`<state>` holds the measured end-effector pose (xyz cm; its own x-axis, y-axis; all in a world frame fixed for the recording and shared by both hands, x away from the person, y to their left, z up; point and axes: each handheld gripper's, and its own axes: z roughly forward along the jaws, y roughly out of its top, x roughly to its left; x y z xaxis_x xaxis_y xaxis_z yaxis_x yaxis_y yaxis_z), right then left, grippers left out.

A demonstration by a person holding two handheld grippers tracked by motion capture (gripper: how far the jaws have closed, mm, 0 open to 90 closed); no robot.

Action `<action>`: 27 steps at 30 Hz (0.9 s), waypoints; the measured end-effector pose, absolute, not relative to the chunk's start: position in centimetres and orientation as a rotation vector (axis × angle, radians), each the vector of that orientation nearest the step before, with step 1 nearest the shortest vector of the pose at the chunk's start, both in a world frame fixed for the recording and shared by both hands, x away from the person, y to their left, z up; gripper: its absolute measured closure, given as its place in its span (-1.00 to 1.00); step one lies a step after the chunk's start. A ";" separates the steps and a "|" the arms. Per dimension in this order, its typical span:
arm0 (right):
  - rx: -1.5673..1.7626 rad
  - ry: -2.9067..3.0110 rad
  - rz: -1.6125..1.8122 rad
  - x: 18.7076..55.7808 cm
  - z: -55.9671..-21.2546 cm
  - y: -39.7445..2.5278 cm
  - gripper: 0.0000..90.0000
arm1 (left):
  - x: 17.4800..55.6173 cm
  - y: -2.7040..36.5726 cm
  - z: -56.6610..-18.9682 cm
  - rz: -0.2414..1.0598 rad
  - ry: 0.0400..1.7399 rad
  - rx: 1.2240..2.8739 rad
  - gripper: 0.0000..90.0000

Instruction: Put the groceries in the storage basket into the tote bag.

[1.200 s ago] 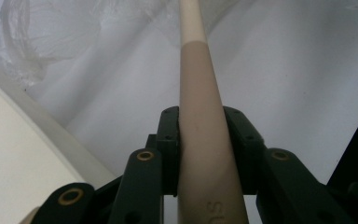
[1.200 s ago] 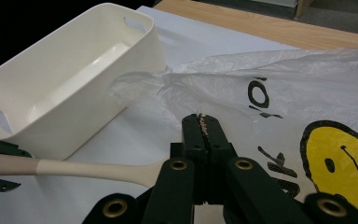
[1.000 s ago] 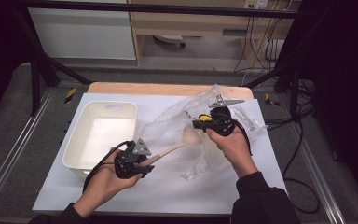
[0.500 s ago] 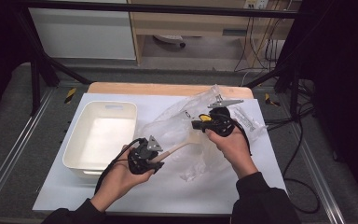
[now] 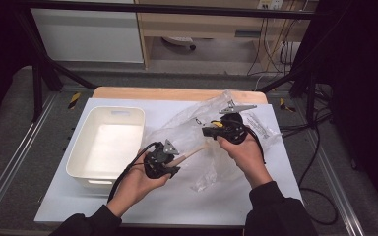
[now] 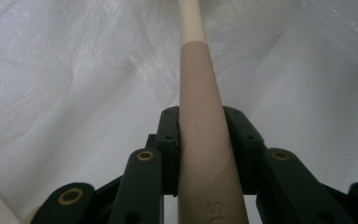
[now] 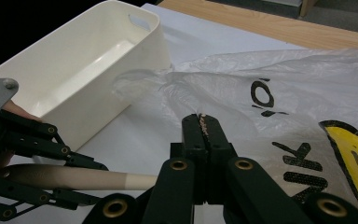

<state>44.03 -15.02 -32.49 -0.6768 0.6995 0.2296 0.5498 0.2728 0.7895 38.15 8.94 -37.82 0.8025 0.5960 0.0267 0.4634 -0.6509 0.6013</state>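
On the white table (image 5: 275, 196), left gripper (image 5: 170, 164) clamps a beige handle (image 6: 200, 140); right gripper (image 7: 204, 126) pinches the plastic bag (image 7: 279, 93).

A: How many things are lying on the tabletop (image 5: 177, 211)?

B: I am counting one white bin (image 5: 106, 145), one clear plastic bag (image 5: 202, 132) with black and yellow print, and one beige utensil handle (image 5: 189, 155); its other end is hidden inside the bag.

A: And the tools?

B: Two are showing: the left hand-held gripper (image 5: 174, 164) and the right hand-held gripper (image 5: 207, 131), one in each of the two hands.
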 end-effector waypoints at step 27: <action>1.181 2.373 1.365 44.1 -32.7 -15.1 1.00 | 39.6 8.5 -37.1 0.286 0.779 2.375 0.53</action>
